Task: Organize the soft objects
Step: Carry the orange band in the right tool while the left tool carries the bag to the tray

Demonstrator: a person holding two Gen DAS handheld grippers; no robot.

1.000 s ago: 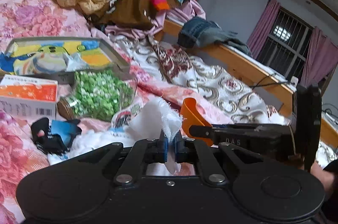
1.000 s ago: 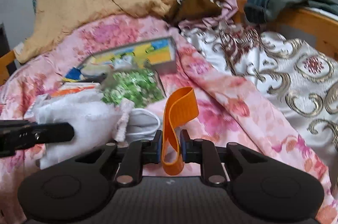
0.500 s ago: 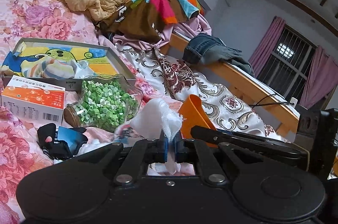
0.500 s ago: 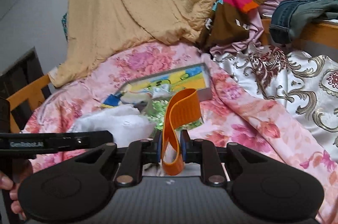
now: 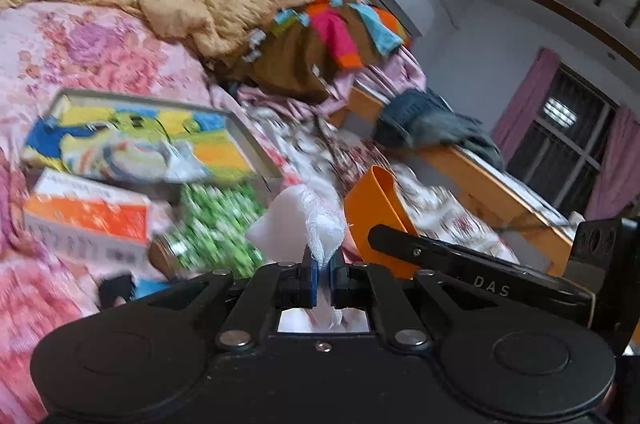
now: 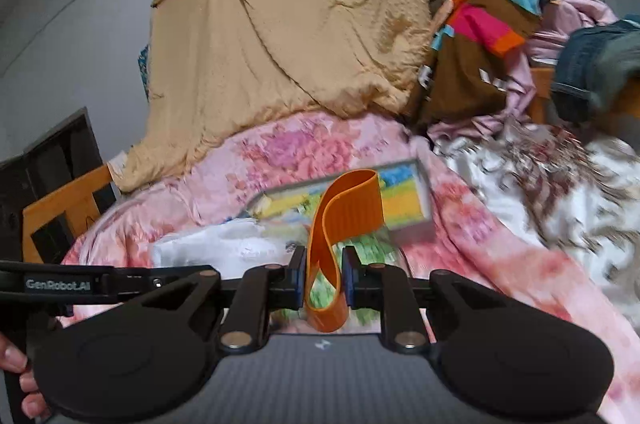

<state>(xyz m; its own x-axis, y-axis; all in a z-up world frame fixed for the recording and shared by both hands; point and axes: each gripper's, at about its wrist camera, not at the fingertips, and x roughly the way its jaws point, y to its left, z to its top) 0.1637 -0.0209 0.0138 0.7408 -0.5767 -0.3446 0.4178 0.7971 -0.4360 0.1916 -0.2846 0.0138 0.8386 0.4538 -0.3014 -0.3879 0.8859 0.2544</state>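
Observation:
My left gripper point(image 5: 323, 274) is shut on a white frayed cloth point(image 5: 310, 220), which bunches up above the pads and hangs over the bed. My right gripper point(image 6: 323, 278) is shut on an orange rubbery band point(image 6: 346, 212) folded into a loop that stands above the pads. In the left wrist view the orange band point(image 5: 374, 201) and the right gripper point(image 5: 460, 260) sit just to the right of the cloth. In the right wrist view the white cloth point(image 6: 228, 248) and the left gripper point(image 6: 100, 284) lie at the lower left.
On the pink floral bedspread point(image 5: 100, 55) lie a picture box point(image 5: 140, 135), an orange and white carton point(image 5: 88, 220) and a jar of green pieces point(image 5: 216, 228). A tan quilt point(image 6: 288, 23), colourful clothes point(image 6: 488, 35) and jeans point(image 5: 432, 119) pile behind. A wooden bed rail point(image 5: 500, 183) runs right.
Both grippers have risen with their loads and tilted upward, so the bed and boxes sit lower in both views. The grips on cloth and band are unchanged.

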